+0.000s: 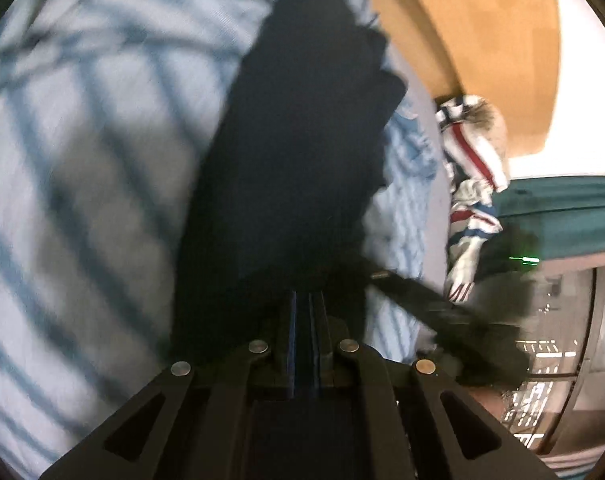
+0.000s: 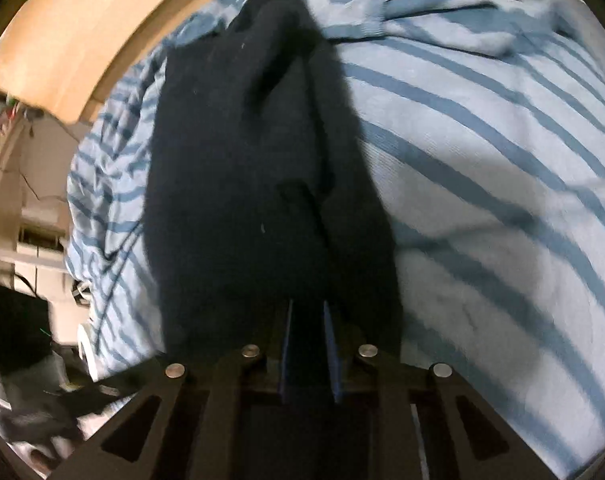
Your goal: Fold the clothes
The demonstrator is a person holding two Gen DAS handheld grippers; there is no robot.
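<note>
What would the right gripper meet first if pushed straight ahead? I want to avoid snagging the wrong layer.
The dark garment: it lies directly ahead of the right gripper, draped over the blue striped cloth, which probably comes next; depth is unclear.

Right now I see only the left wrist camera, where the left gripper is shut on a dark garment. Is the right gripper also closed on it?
Observer: No. The right gripper has its jaws slightly apart. The dark garment runs out from between them and does not seem to be pinched.
Operator: Does the garment lie flat there?
Observer: No, a long raised fold runs along its middle.
Operator: What is beyond it?
Observer: A bunched fold of the striped shirt, at the far end.
</note>
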